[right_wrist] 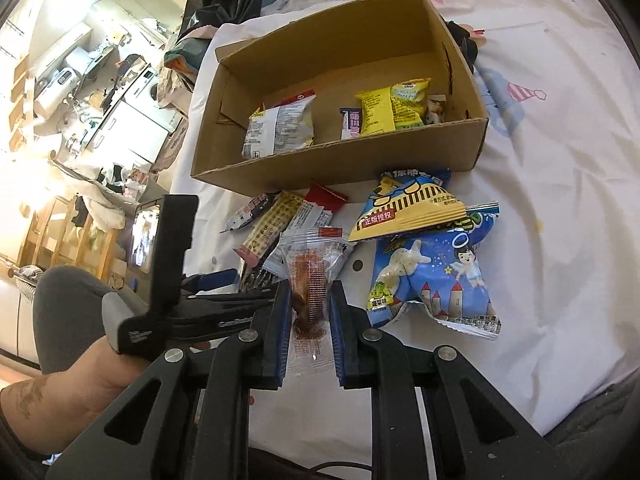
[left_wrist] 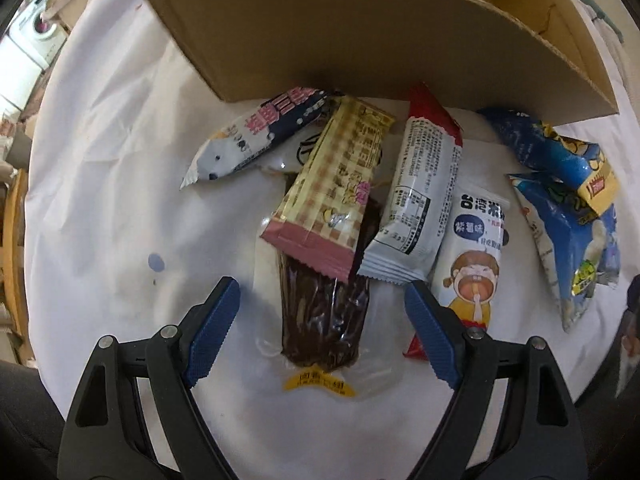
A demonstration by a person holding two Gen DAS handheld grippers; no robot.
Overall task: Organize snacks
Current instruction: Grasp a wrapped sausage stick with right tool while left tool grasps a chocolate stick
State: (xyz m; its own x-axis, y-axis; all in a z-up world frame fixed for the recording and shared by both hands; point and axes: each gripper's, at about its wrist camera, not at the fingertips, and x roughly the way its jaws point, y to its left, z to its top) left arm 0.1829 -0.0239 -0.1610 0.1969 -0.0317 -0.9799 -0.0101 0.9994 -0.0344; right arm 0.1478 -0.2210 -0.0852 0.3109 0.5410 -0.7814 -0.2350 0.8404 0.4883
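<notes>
My left gripper [left_wrist: 322,292] is open, its blue pads on either side of a dark brown vacuum-packed snack [left_wrist: 324,312] lying on the white sheet. Over it lie a checked yellow-pink bar [left_wrist: 332,188], a white wrapper with a nutrition label [left_wrist: 416,204], a polar-bear pack [left_wrist: 248,140] and a cartoon-girl pack [left_wrist: 476,256]. My right gripper [right_wrist: 308,292] is shut on a clear packet with a reddish-brown snack [right_wrist: 310,284], held above the sheet. The open cardboard box [right_wrist: 340,160] holds several snacks, among them a yellow bag [right_wrist: 390,106].
Two blue puffed bags [right_wrist: 432,280] lie right of the pile, in front of the box; they also show in the left wrist view [left_wrist: 568,216]. The left hand and its gripper [right_wrist: 224,280] show left of my right gripper. Cluttered room furniture [right_wrist: 80,120] lies beyond the bed's left edge.
</notes>
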